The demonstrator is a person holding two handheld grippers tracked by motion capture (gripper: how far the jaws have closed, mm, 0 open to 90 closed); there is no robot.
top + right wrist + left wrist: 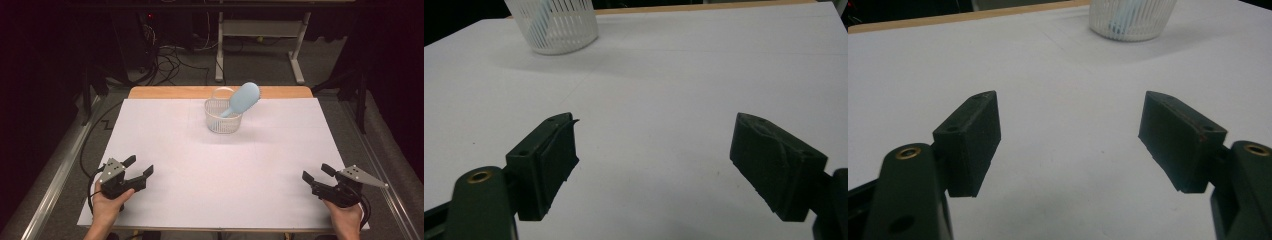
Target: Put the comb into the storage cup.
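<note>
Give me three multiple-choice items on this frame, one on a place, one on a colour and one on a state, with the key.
1. Where is the brush?
A. flat on the sheet by the left gripper
B. standing handle-down in the basket, head leaning out over its rim
C. on the floor behind the table

2. What colour is the brush?
A. light blue
B. red
C. black

3. How do the jaws of the left gripper and the right gripper stand?
A. both shut on the brush
B. left open, right shut
C. both open, nothing between them

Key: 1 B, the high view shows the handle inside the white basket near the far middle of the white sheet. 2 A, the head is pale blue against the white slats. 3 C, each gripper view shows a wide gap with bare sheet between the pads.
</note>
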